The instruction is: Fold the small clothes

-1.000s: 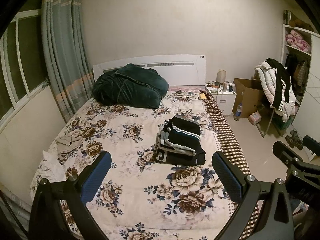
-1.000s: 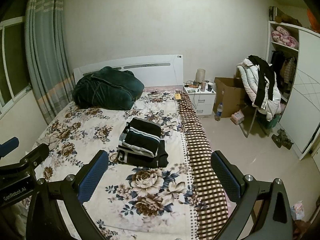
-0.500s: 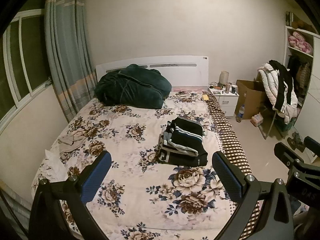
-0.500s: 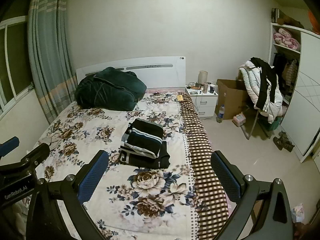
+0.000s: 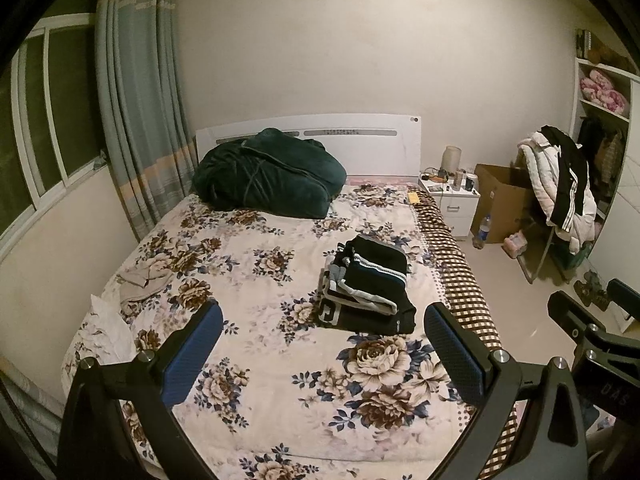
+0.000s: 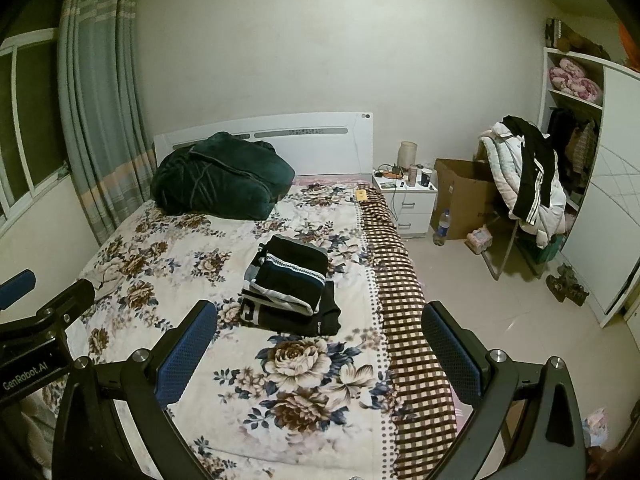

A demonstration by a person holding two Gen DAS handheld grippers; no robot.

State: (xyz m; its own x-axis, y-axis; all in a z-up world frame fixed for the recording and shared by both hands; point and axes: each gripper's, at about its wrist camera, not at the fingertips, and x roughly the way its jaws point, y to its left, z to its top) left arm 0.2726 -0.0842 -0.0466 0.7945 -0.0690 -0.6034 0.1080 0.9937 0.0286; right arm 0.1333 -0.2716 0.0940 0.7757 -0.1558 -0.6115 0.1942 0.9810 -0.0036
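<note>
Left wrist view: folded dark stack [image 5: 366, 286] mid-frame on bed [image 5: 256, 312] | crumpled beige garment [image 5: 144, 276] at left, unfolded | left gripper [image 5: 320, 352], right gripper [image 6: 318, 350] jaws wide, empty.

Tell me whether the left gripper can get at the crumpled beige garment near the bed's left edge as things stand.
Probably yes. The left gripper is empty with its jaws wide open, and the crumpled beige garment lies in the open on the floral bedspread, apart from the folded stack. It would have to swing left.
</note>
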